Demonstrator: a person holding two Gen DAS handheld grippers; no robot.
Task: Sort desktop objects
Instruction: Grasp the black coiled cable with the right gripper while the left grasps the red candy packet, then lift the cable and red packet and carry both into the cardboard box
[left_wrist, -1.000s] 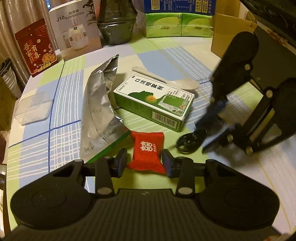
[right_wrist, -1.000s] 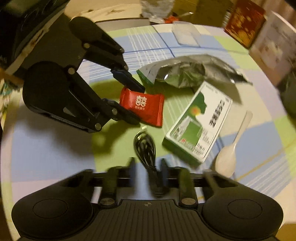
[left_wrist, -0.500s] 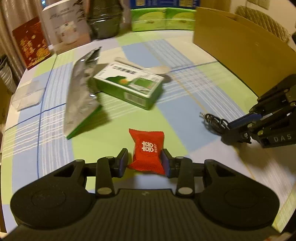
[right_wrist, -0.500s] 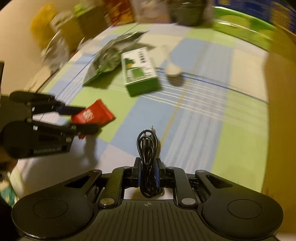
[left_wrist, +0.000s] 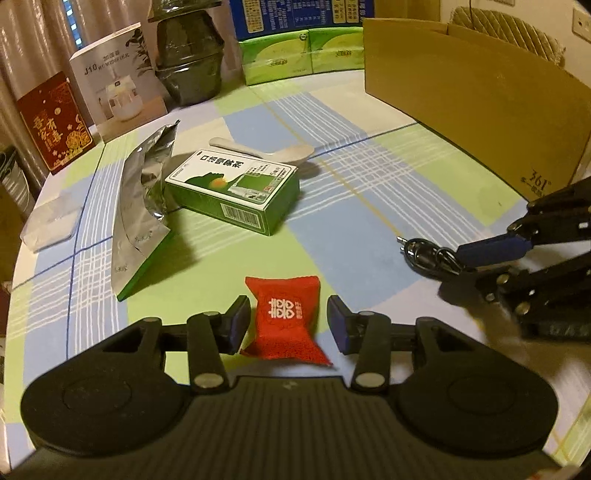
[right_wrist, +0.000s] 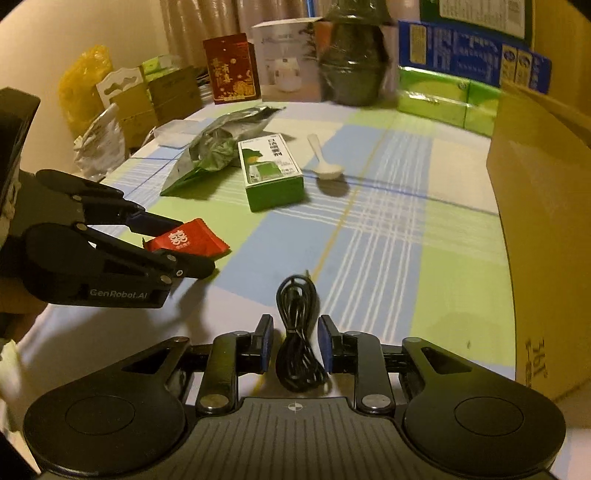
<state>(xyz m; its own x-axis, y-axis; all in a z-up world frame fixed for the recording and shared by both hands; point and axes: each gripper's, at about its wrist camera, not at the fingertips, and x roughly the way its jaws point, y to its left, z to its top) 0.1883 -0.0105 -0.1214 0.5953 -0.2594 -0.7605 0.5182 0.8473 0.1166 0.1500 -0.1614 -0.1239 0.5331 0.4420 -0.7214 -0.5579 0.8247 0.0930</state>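
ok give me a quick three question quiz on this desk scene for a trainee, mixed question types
1. True or false: the white plastic spoon lies on the near side of the green and white carton, closest to the left gripper.
2. Multiple choice: what sits between the right gripper jaws, which are opening? A) red square sachet B) coiled black cable C) crumpled silver foil bag
3. Fill in: the tall brown cardboard box stands at the table's ____ edge as the left wrist view shows it.

Key
1. False; it lies behind the carton.
2. B, the coiled black cable; the pads no longer press it.
3. Right.
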